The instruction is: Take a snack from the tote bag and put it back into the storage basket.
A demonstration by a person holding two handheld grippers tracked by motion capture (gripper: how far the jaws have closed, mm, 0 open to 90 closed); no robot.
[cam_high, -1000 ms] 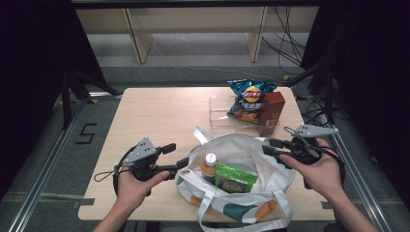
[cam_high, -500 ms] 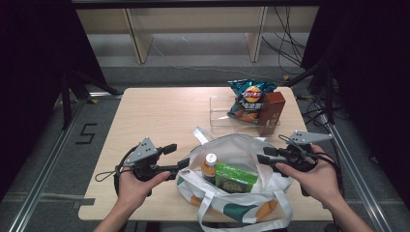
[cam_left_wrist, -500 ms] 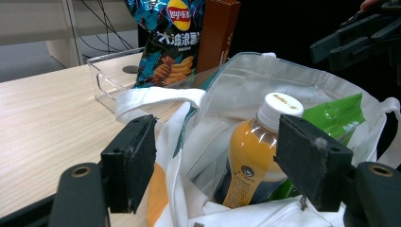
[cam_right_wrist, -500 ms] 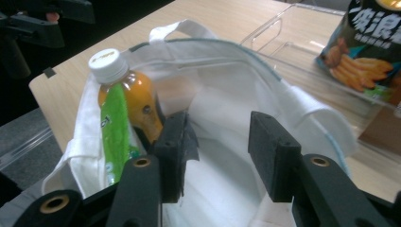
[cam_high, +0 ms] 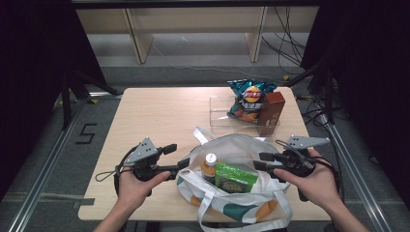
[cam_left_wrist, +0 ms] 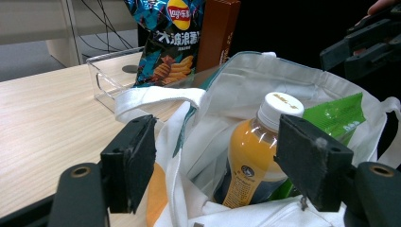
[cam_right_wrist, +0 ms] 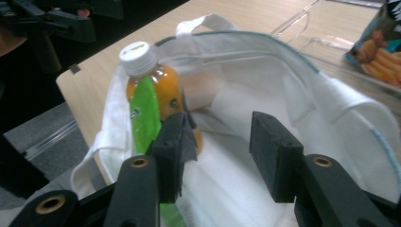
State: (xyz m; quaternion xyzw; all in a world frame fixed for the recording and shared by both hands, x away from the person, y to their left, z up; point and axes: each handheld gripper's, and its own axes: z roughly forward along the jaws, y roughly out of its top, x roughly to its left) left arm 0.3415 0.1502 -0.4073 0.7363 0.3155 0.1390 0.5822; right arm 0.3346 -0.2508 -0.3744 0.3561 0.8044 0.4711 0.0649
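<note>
1. On the tabletop [cam_high: 154, 116], at the 6 o'clock edge of the high view, a white tote bag [cam_high: 241, 145] stands open between the two grippers.
2. Left gripper [cam_high: 180, 157]: positioned at 9 o'clock of the bag. Its jaws stand wide open. In the left gripper view the bag's rim and near wall lie between the jaws; whether a pad touches the cloth cannot be told. Nothing is gripped.
3. Right gripper [cam_high: 258, 161]: positioned at 3 o'clock of the bag. Its jaws are roughly half open and have just been opening. In the right gripper view they point into the bag's mouth, with white cloth showing between them and no pad pressing on it.
4. Bag contents: an orange drink bottle [cam_left_wrist: 253, 156] with a white cap stands upright at the 9 o'clock side; a green snack packet [cam_high: 235, 177] lies just beside it, toward 3 o'clock.
5. Bottle markings: yellow print on the cap and a round dark emblem on the label; neither is legible.
6. At 12 o'clock of the bag, a clear plastic tray [cam_high: 220, 107] holds a dark chip bag [cam_left_wrist: 165, 38] bearing a red-and-yellow round logo, large white Chinese characters and a picture of ridged chips.
7. A brown carton [cam_high: 270, 110] stands upright, touching the chip bag at its 3 o'clock side.
</note>
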